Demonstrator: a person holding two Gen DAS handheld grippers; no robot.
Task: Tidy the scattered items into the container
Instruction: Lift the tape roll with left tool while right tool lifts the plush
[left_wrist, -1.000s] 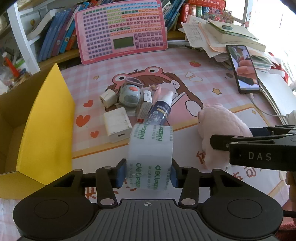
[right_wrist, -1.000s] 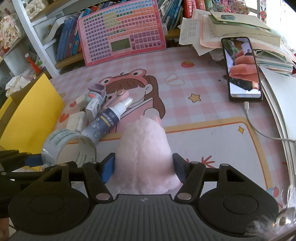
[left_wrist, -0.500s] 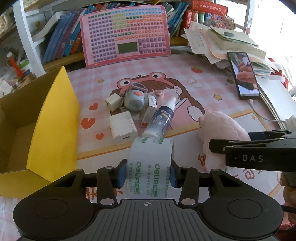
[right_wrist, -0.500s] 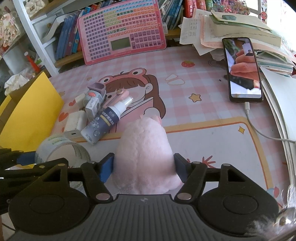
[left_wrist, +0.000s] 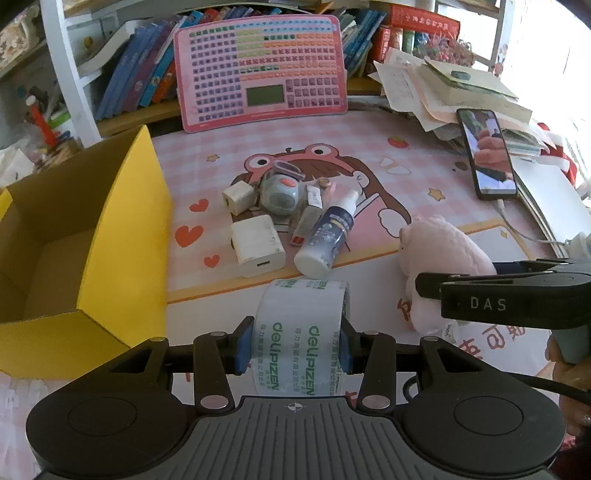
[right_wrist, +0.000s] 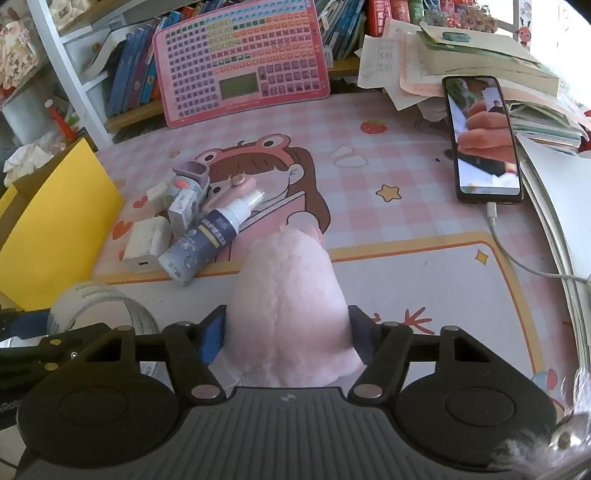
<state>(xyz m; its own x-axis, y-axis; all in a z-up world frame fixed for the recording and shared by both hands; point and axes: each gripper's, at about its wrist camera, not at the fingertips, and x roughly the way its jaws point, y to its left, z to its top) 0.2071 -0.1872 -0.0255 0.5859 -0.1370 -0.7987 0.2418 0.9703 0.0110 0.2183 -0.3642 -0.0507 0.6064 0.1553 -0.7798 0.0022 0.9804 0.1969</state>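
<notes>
left gripper (left_wrist: 293, 349): squeezing the tape roll (left_wrist: 301, 332), held up just right of the yellow box (left_wrist: 122, 236) | right gripper (right_wrist: 288, 332): jaws closing on the pink plush toy (right_wrist: 288, 291), pads touching both sides | toy sits on the pink mat (right_wrist: 388, 221) | spray bottle (left_wrist: 328, 236) and white chargers (left_wrist: 256, 245) lie in a pile on the mat

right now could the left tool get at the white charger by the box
Probably not yet. The left tool is shut on the tape roll, so it has no free grip. The path itself looks clear: the white charger lies uncovered beside the yellow box.
</notes>
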